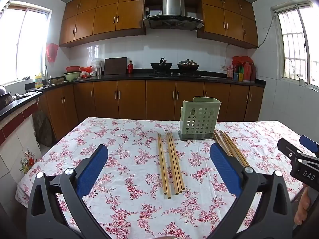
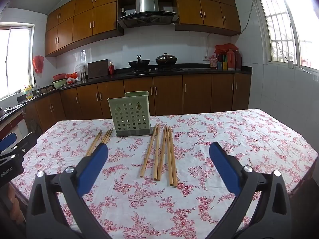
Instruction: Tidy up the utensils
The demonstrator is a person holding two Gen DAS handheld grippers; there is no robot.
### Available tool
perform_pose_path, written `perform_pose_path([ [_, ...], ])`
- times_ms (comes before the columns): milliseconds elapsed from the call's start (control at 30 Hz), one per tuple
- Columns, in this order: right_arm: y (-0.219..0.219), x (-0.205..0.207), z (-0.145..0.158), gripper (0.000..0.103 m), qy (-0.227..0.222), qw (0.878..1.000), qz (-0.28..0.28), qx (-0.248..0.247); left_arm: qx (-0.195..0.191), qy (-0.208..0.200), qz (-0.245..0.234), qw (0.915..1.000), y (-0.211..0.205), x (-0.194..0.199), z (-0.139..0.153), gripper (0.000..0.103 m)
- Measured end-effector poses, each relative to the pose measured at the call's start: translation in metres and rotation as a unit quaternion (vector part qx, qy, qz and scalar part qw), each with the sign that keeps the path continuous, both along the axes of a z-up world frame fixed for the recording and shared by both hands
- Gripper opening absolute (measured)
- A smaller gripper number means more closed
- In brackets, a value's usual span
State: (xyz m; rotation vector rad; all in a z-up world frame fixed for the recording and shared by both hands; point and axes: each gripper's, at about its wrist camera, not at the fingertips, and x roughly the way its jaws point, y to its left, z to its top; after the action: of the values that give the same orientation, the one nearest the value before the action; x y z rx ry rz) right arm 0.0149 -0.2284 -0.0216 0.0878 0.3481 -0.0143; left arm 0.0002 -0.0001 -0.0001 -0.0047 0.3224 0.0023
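Kitchen cabinets are filling the background while two bunches of chopsticks, the left bunch [image 1: 171, 163] and the right bunch [image 2: 161, 153], are lying flat on the floral-cloth counter [image 1: 123, 179] on either side of the green holder [image 1: 197, 118]. Both the left hand-held gripper [image 1: 159, 169] and right hand-held gripper [image 2: 158, 169] are hovering spread wide, gripping nothing. They're probably light, stiff and a bit roll-prone, so I'd be pinching mid-shaft.
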Motion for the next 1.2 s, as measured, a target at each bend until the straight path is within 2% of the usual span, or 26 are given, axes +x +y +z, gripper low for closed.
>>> perform_pose_path([
  [1200, 0.0003, -0.0006, 0.0, 0.099, 0.0, 1.0, 0.0, 0.001, -0.002, 0.0, -0.001, 1.0, 0.0001, -0.0001, 0.0, 0.101],
])
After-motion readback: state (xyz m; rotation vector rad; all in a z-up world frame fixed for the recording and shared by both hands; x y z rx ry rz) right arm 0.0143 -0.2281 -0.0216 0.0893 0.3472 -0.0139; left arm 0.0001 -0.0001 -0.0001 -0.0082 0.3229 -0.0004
